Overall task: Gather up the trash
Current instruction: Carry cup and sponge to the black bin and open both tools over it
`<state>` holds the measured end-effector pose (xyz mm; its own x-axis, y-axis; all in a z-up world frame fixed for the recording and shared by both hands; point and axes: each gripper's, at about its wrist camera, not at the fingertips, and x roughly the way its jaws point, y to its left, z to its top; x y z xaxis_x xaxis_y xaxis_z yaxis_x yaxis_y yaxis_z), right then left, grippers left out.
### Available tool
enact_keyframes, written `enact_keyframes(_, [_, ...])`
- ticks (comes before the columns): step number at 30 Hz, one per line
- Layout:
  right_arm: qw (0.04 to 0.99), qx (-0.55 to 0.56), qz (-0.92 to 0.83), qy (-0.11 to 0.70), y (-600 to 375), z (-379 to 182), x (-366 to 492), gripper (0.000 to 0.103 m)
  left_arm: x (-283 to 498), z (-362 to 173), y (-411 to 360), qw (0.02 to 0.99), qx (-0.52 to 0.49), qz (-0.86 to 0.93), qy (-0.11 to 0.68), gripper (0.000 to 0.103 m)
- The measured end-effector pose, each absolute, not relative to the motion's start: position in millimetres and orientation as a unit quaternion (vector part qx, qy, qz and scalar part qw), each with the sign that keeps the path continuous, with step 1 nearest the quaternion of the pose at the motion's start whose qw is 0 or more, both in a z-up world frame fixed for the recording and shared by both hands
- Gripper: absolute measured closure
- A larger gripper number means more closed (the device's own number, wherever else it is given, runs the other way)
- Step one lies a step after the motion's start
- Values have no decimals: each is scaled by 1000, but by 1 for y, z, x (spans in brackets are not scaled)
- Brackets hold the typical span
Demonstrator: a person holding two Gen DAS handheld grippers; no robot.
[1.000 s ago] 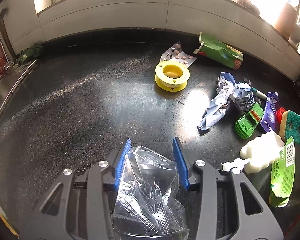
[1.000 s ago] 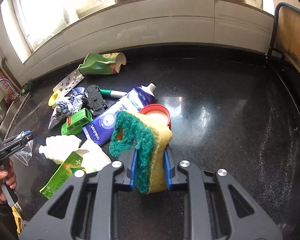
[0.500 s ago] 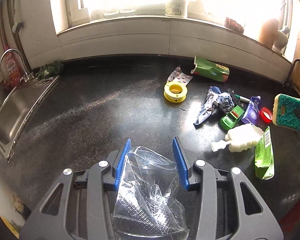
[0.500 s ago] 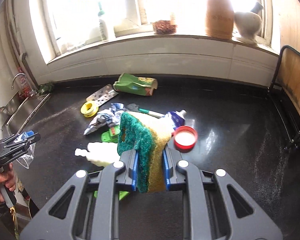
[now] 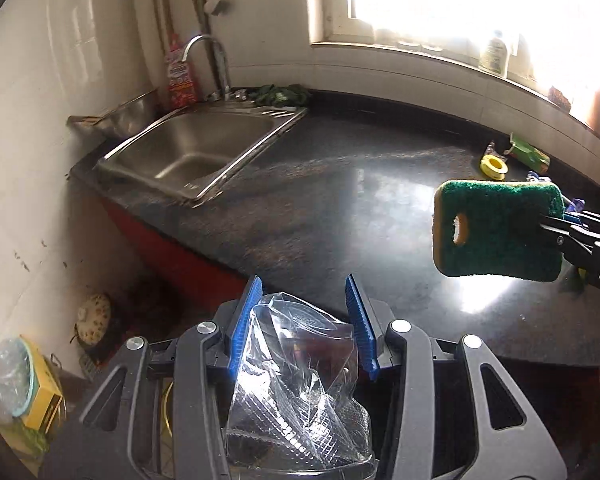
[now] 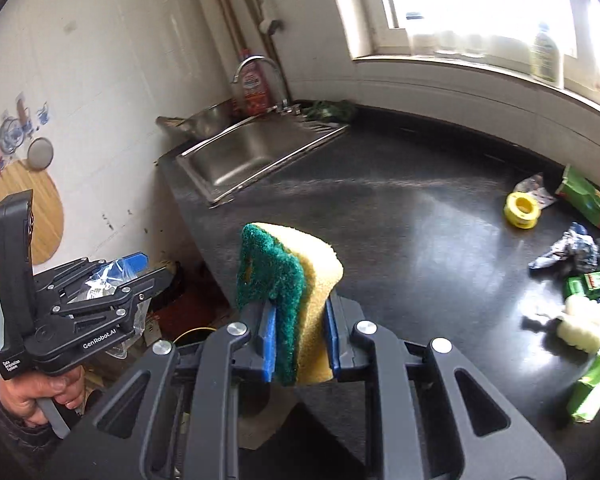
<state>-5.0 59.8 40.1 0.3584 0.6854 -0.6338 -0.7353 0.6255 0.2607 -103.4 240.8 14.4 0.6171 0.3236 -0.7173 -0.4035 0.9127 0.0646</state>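
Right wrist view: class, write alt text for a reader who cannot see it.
The right tool grips a green-and-yellow sponge above a dark counter. Left, a hand holds the left tool with clear plastic; a sink lies behind.

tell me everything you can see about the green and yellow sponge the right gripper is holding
The green and yellow scouring sponge is a thick yellow foam block with a dark green abrasive pad on one face. The pad is worn through in one spot near an end, showing yellow underneath. The right gripper pinches it between blue pads, squeezing it narrow there. It stands on edge in the air above the black speckled countertop, touching nothing else.
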Motion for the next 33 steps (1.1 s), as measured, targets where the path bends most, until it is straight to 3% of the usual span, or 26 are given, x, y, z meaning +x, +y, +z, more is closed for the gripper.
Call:
enact_keyframes(10, [733,-104,532,411,214,-14,-91,83,-224,-49,348,839,-151,316,417,60])
enact_keyframes(22, [676,-223,502,492,322,-146,-124,83,-239,-190,395,800,-238,300,463,60])
enact_keyframes(33, [635,-224,456,582,369,-228,-110,82,-231,-270,401,784,-281,282,477,60])
